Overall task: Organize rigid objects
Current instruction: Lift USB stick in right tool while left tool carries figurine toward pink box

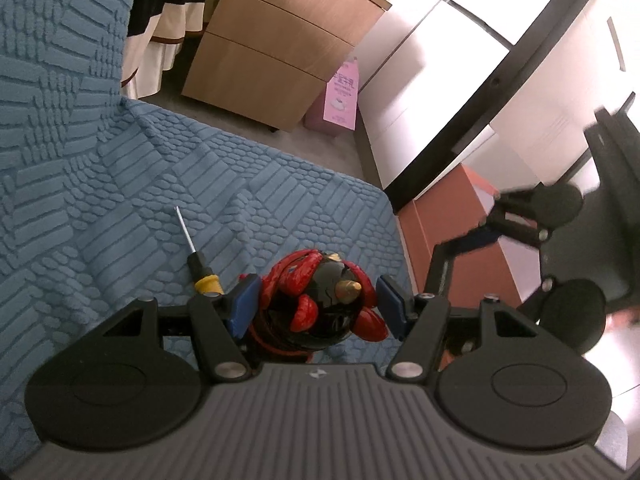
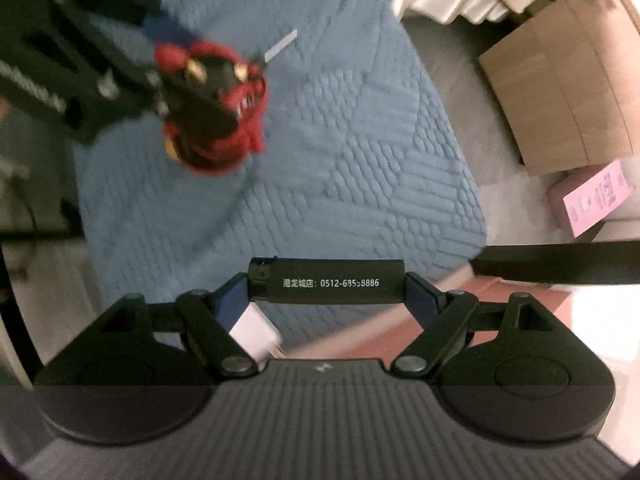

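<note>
Left wrist view: the left gripper (image 1: pixel 316 304) points down at a blue textured cushion (image 1: pixel 100 160), its blue pads set on either side of a red and black figurine (image 1: pixel 324 304). The jaws sit close at the figurine's flanks, but whether they press it cannot be told; its lower half is hidden by the gripper body. A screwdriver (image 1: pixel 198 258) lies on the cushion just beside the figurine, its handle end partly cut off by the left finger. The right gripper (image 1: pixel 516 220) appears blurred past the cushion's right edge. Right wrist view: the right gripper (image 2: pixel 326 294) holds a black lighter (image 2: pixel 326 282) crosswise, jaws clamped on its two ends. The figurine (image 2: pixel 212 108) and the left gripper (image 2: pixel 80 68) are smeared by motion blur.
</note>
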Tool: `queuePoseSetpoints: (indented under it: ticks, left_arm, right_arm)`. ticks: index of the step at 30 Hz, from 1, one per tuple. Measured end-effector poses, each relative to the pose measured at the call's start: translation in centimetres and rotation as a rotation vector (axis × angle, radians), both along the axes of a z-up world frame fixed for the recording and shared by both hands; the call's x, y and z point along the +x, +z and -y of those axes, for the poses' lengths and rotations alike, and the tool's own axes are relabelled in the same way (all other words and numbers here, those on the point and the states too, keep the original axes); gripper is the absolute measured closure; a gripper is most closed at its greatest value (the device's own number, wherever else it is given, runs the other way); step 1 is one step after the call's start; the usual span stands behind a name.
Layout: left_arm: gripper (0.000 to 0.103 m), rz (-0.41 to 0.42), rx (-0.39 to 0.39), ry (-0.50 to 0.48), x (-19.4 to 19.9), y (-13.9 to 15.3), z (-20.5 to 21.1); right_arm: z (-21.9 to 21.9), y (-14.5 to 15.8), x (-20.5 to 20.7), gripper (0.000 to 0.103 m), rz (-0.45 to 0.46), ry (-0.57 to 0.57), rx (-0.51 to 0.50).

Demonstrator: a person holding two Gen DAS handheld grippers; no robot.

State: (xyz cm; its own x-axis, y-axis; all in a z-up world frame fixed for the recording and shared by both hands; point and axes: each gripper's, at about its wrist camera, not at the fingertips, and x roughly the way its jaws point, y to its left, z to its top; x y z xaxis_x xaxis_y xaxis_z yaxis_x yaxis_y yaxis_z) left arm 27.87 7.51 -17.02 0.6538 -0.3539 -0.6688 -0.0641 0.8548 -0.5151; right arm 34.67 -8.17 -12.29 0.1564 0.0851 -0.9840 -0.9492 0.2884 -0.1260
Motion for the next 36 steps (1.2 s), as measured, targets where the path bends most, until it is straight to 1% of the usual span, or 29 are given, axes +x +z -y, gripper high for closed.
queuePoseSetpoints:
  ticks: [1,3,5,8,9,10,13,15,16,17,19,21,24,27,29,36]
  left_arm:
    - [0.034,0.000,0.002,0.001,-0.1,0.0,0.0]
    - [0.034,-0.002,0.005,0.001,-0.1,0.0,0.0]
    - [0.034,-0.006,0.013,0.001,-0.2,0.0,0.0]
    - [0.034,-0.009,0.025,0.000,-0.4,-0.1,0.2]
    - [0.034,-0.009,0.026,0.000,-0.4,0.0,0.2]
    - [0.034,-0.010,0.025,0.001,-0.5,0.0,0.3]
    - [0.034,-0.015,0.019,0.005,-0.8,-0.1,0.3]
    - [0.034,-0.023,0.014,0.009,-1.0,-0.2,0.3]
    - [0.034,-0.029,0.012,0.010,-1.2,-0.2,0.3]
    - [0.034,-0.032,0.020,0.006,-1.3,-0.2,0.4]
    - [0.034,-0.032,0.042,0.005,-1.5,-0.1,0.7]
    - [0.034,-0.034,0.043,0.007,-1.7,0.1,0.8]
    - [0.034,-0.044,0.043,0.023,-2.1,0.8,1.0]
    - [0.034,-0.035,0.061,0.009,-2.4,2.0,1.4]
    - [0.034,-0.039,0.065,0.007,-2.7,2.9,1.6]
    - [0.034,-0.028,0.037,0.009,-2.8,6.6,2.4]
  right_arm:
    - [0.0,-0.1,-0.4,0.018,-0.011,-0.028,0.035]
    - [0.2,-0.9,-0.9,0.018,-0.015,-0.080,0.074]
    - [0.2,-1.2,-1.5,0.018,0.011,-0.159,0.118]
    - [0.2,-1.7,-2.5,0.018,0.031,-0.234,0.150]
    - [0.4,-2.0,-2.4,0.018,0.015,-0.273,0.156]
    - [0.5,-2.3,-2.6,0.018,0.002,-0.335,0.162]
    - [1.1,-3.0,-3.3,0.018,-0.013,-0.423,0.229]
    - [1.5,-3.1,-3.7,0.018,-0.019,-0.520,0.241]
    - [1.6,-2.9,-4.2,0.018,-0.030,-0.540,0.268]
    - [1.6,-2.6,-4.7,0.018,-0.028,-0.541,0.291]
    - [1.8,-2.2,-5.3,0.018,-0.021,-0.588,0.314]
    - [2.2,-1.8,-5.7,0.018,-0.043,-0.624,0.349]
    - [2.7,-1.1,-6.3,0.018,-0.009,-0.645,0.373]
    - [3.4,-0.1,-6.2,0.018,-0.007,-0.661,0.393]
    - [4.0,0.8,-6.0,0.018,0.017,-0.667,0.393]
    - [6.7,5.0,-5.2,0.018,0.053,-0.725,0.453]
